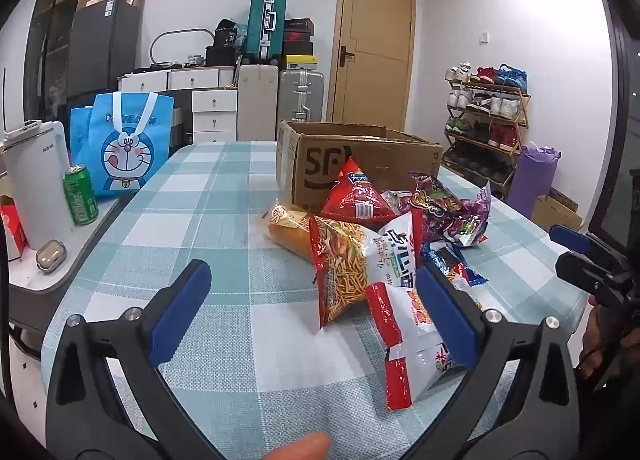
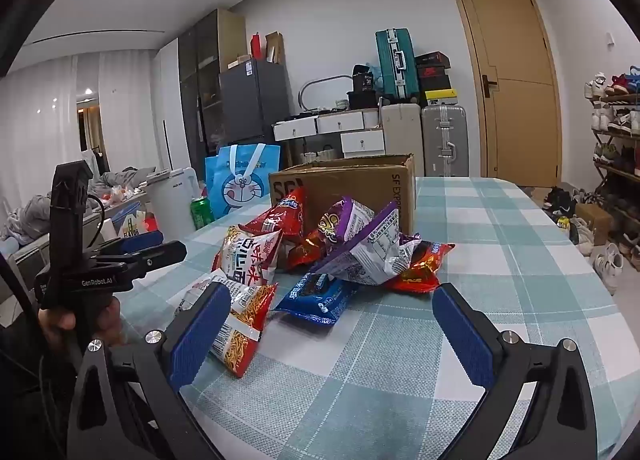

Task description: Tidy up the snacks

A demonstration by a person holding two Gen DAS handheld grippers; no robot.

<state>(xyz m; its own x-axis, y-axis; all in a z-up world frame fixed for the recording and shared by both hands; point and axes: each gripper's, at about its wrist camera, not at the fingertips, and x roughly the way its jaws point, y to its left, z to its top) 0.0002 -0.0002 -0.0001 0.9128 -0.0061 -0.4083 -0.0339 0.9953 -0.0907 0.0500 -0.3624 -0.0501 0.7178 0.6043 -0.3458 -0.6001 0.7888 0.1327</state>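
A heap of snack bags lies on the checked tablecloth (image 1: 224,196) in front of an open cardboard box (image 1: 332,164), which also shows in the right wrist view (image 2: 360,184). The heap holds a noodle-snack bag (image 1: 344,280), a white and red bag (image 1: 400,324), a red triangular bag (image 1: 356,196), a purple bag (image 1: 448,208) and a blue bag (image 2: 316,296). My left gripper (image 1: 316,312) is open and empty, just short of the heap. My right gripper (image 2: 332,336) is open and empty, near the blue bag.
At the table's left edge stand a blue Doraemon bag (image 1: 120,144), a green can (image 1: 80,194) and a white appliance (image 1: 36,188). Suitcases, drawers and a door are behind the table. A shoe rack (image 1: 484,116) stands at the right.
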